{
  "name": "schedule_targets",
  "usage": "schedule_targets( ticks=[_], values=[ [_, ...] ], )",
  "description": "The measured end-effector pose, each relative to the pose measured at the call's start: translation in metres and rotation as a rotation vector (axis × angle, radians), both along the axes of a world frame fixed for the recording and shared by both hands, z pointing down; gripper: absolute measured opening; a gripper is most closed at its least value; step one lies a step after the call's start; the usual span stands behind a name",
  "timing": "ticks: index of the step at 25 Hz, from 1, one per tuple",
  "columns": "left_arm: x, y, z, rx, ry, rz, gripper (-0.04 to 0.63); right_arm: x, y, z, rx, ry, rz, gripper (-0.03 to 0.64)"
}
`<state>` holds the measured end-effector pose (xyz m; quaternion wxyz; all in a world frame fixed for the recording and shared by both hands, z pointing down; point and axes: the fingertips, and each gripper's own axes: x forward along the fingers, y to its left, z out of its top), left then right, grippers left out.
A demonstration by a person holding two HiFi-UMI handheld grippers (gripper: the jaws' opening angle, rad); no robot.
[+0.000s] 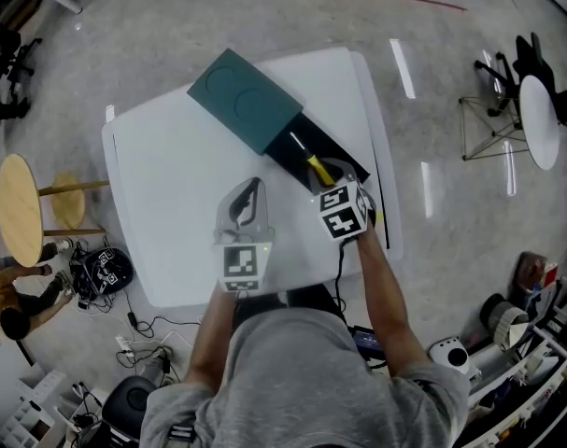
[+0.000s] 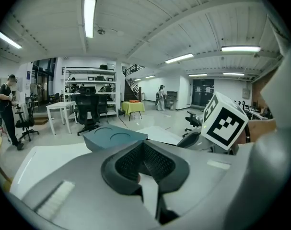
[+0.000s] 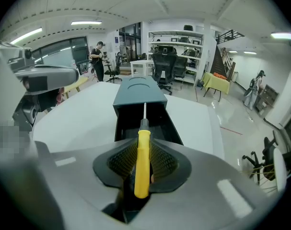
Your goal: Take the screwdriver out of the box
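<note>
A teal box point(image 1: 246, 99) lies on the white table point(image 1: 171, 185), its black inner tray point(image 1: 334, 152) slid out toward me. My right gripper point(image 1: 325, 177) is shut on the yellow handle of the screwdriver point(image 1: 313, 164), just above the tray's near end. In the right gripper view the screwdriver point(image 3: 142, 152) lies between the pads of the right gripper point(image 3: 142, 164), its metal shaft pointing at the tray point(image 3: 128, 123) and teal box point(image 3: 138, 92). My left gripper point(image 1: 253, 192) hovers over bare tabletop left of the tray. Its jaws meet with nothing in them in the left gripper view point(image 2: 144, 164).
A round wooden stool point(image 1: 17, 208) stands left of the table, with cables and gear on the floor beneath it. A white round table point(image 1: 540, 119) and chairs are off to the right. A person point(image 3: 97, 61) stands far back in the room.
</note>
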<state>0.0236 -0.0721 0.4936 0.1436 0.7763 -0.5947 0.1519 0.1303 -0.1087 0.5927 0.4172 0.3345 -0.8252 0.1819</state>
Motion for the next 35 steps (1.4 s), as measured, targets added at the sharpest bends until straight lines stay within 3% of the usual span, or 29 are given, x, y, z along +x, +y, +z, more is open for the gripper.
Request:
schedule_targets(
  ticks=[9,18,35],
  values=[
    [-0.005,0.022,-0.035,0.069,-0.015,-0.018,0.012,-0.002,0.018,-0.055,0.097,-0.064,0.019,0.08],
    [-0.015,0.049,-0.066,0.122,-0.026,-0.066,0.012,-0.021,0.046,-0.111,0.172,-0.129,-0.037,0.08],
    [-0.101,0.104,-0.087,0.149,-0.046,-0.238,0.012,-0.125,0.096,-0.151,0.21,-0.208,-0.237,0.08]
  ],
)
